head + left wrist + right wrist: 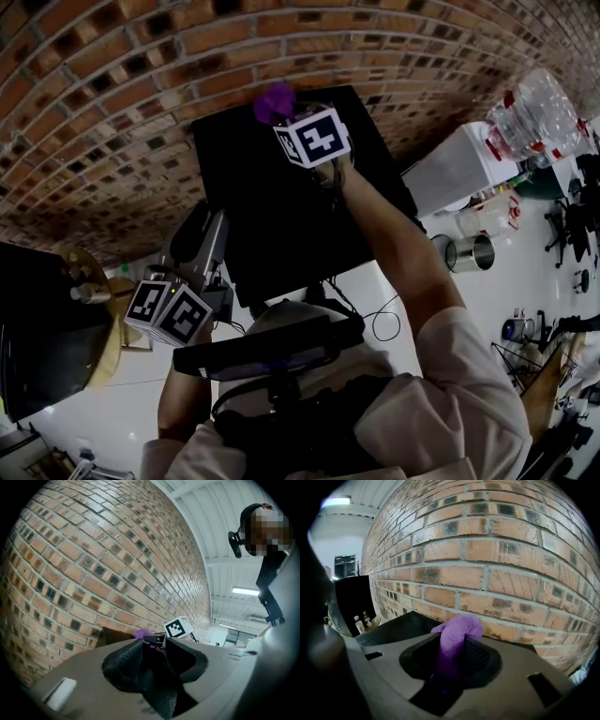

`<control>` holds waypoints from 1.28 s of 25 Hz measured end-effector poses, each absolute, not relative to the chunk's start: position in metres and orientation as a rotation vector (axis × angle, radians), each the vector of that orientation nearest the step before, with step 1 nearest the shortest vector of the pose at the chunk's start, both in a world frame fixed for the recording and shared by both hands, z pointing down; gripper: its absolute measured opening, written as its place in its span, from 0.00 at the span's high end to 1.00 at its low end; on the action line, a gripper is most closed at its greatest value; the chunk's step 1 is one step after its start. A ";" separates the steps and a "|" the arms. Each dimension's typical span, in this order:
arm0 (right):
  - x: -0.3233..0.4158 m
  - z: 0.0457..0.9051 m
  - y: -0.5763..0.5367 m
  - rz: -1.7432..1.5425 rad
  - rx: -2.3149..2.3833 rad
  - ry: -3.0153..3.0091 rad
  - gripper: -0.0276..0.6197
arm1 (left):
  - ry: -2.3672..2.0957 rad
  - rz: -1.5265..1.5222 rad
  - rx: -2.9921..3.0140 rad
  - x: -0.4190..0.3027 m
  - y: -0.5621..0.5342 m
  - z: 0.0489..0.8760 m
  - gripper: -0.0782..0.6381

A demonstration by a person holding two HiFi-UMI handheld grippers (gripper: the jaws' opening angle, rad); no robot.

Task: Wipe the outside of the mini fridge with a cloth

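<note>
The black mini fridge (pixel 281 216) stands against a brick wall, and I look down on its top. My right gripper (pixel 283 114) reaches over the fridge's far edge, shut on a purple cloth (pixel 275 101). In the right gripper view the cloth (pixel 457 632) sticks up from between the jaws of the right gripper (pixel 452 660), over the fridge top (pixel 401 627) and close to the bricks. My left gripper (pixel 202 236) hangs at the fridge's left side, away from it. In its own view the left gripper (pixel 157 665) has narrowly parted jaws with nothing between them; fridge corner (pixel 110 637) and cloth (pixel 141 633) lie beyond.
The brick wall (pixel 112 112) runs behind the fridge. At the right stand a white cabinet (pixel 459 164) with a clear water jug (pixel 534 117) and a metal can (pixel 473 251). A cable (pixel 380 323) lies on the white floor. A dark panel (pixel 37 328) and round wooden piece (pixel 98 328) stand left.
</note>
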State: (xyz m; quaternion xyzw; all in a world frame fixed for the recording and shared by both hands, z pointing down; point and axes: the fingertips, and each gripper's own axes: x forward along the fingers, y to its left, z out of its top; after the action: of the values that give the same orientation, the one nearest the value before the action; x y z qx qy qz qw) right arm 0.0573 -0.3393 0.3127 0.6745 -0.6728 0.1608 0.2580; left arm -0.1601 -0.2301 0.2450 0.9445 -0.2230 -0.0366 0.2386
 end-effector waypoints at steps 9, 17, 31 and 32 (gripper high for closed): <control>0.108 0.313 -0.321 0.438 1.887 -1.755 0.74 | -0.598 -0.094 2.601 -0.142 -0.225 0.241 0.67; 0.170 0.315 -0.293 0.467 1.971 -1.654 0.74 | -0.588 -0.086 2.612 -0.131 -0.219 0.238 0.67; 0.227 0.303 -0.248 0.456 2.068 -1.494 0.73 | -0.598 -0.070 2.622 -0.137 -0.215 0.238 0.67; 0.225 0.298 -0.248 0.440 2.076 -1.497 0.73 | -0.598 -0.071 2.621 -0.139 -0.215 0.239 0.67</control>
State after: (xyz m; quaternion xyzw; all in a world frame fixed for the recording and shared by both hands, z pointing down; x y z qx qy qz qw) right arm 0.2246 -0.2477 0.2984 0.7699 -0.5551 0.1633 0.2691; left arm -0.1390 -0.2150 0.2390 0.9497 -0.2168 -0.0257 0.2244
